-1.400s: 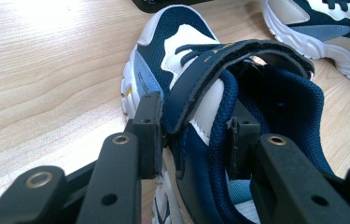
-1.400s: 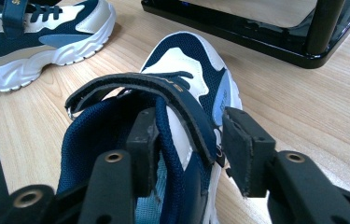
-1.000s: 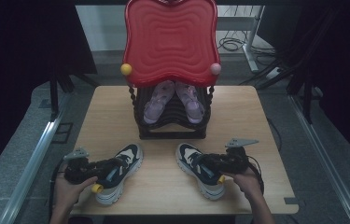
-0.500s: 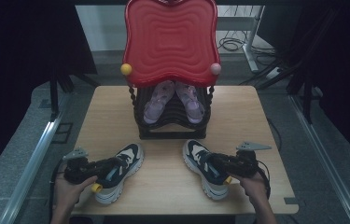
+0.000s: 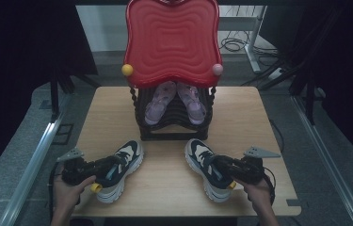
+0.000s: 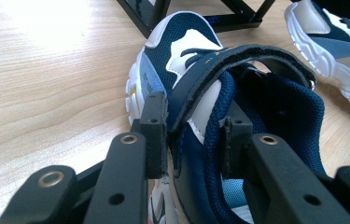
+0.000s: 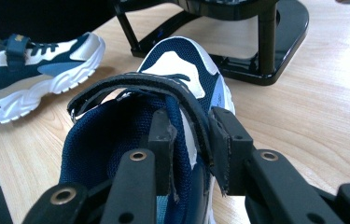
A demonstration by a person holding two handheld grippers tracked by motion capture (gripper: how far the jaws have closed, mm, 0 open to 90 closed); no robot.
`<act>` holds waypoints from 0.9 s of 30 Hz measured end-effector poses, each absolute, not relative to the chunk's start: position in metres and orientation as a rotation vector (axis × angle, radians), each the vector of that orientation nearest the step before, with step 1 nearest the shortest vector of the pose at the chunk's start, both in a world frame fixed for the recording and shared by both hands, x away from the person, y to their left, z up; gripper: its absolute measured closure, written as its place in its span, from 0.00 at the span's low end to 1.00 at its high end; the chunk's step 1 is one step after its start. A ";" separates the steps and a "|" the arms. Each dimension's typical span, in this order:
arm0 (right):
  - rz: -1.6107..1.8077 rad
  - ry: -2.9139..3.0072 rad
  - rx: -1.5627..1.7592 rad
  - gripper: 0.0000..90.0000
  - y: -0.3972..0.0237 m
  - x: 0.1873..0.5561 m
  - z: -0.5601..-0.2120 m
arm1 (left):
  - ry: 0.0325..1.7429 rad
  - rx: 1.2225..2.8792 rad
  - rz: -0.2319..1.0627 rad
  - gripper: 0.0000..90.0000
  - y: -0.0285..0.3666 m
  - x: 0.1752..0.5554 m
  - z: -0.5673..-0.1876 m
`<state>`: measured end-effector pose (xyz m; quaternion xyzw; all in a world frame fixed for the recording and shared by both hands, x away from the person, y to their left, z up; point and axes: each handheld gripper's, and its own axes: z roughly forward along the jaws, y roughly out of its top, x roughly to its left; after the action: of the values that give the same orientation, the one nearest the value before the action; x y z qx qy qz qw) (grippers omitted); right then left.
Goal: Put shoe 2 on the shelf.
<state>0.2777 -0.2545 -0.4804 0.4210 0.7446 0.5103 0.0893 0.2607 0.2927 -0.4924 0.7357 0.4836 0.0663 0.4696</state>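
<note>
My left gripper (image 5: 100, 170) clamps navy-and-white mesh sneaker's (image 6: 182, 70) collar | right gripper (image 5: 225, 167) clamps its twin (image 7: 172, 93) | light, soft; hold padded side wall

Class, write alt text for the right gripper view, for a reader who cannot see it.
Two black jaws of the right gripper clamp the side wall and strap of a navy and white sneaker on a wooden table. A matching second sneaker lies at upper left, and a black rack base stands behind.

A lab: black curtains (image 5: 19, 56), floor cables (image 5: 237, 44), lone wooden table (image 5: 240, 113).
</note>
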 end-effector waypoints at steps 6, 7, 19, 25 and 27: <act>1.563 2.158 1.254 0.79 -0.264 0.270 -0.477 | 1.189 1.784 0.158 0.76 0.294 0.260 -0.492; 1.573 2.148 1.260 0.79 -0.266 0.268 -0.476 | 1.189 1.776 0.158 0.77 0.295 0.260 -0.491; 1.648 2.012 1.289 0.79 -0.282 0.256 -0.476 | 1.203 1.724 0.201 0.77 0.300 0.257 -0.488; 1.648 2.002 1.291 0.79 -0.284 0.254 -0.476 | 1.211 1.667 0.227 0.77 0.307 0.255 -0.486; 1.647 1.992 1.295 0.79 -0.285 0.253 -0.476 | 1.212 1.643 0.234 0.77 0.310 0.254 -0.484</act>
<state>0.2534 -0.2851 -0.4757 0.4444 0.6837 0.5651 0.1252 0.2543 0.3104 -0.4843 0.6845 0.5048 0.0976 0.5168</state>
